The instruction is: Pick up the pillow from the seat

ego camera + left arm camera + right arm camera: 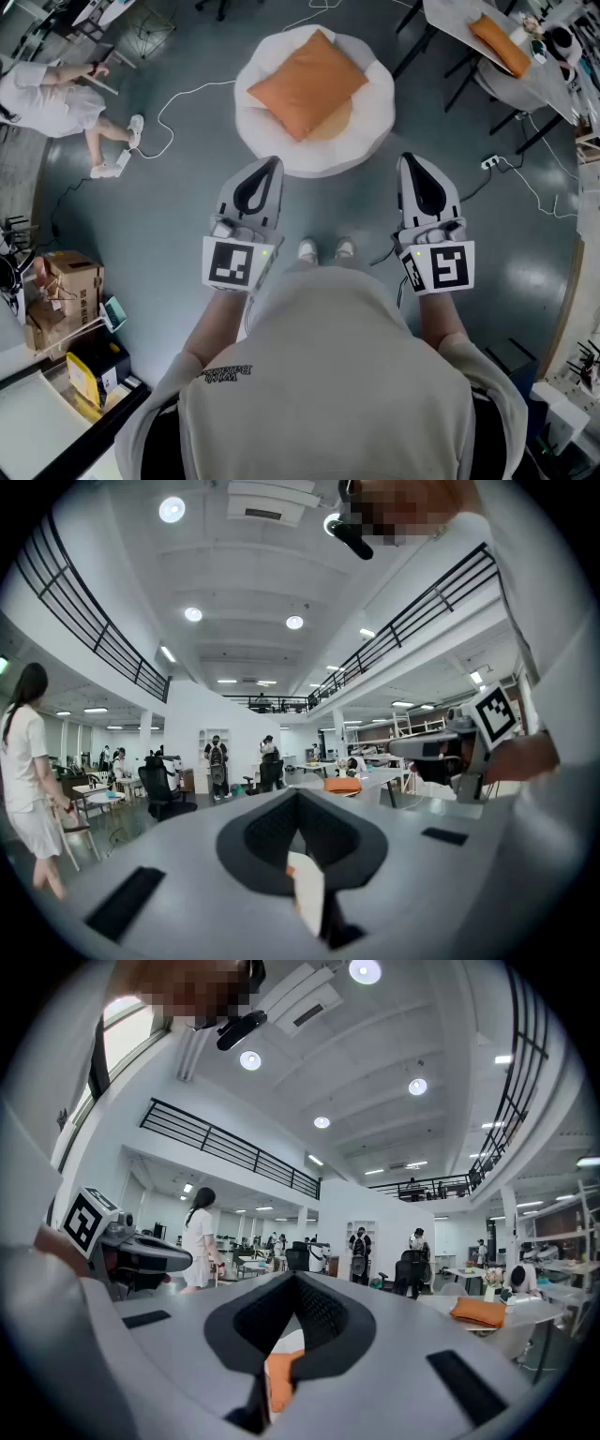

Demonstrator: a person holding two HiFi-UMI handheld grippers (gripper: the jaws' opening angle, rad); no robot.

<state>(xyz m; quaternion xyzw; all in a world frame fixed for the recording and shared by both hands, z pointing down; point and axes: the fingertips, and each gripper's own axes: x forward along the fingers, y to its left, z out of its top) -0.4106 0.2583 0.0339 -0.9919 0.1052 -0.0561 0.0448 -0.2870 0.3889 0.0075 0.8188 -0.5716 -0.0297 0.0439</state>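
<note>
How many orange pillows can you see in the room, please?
2. One pillow lies on the round white seat at the head view's top centre; the second pillow lies on a table at upper right. Others may be hidden.

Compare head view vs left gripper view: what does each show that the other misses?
Head view only: the whole orange pillow lying on the white round seat, a floor cable, cardboard boxes, and the left gripper from above, short of the seat.
Left gripper view only: that gripper's jaws shut with nothing between them, ceiling lights, a balcony railing, and people standing far off.
Both: the right gripper and a second orange pillow on a desk.
</note>
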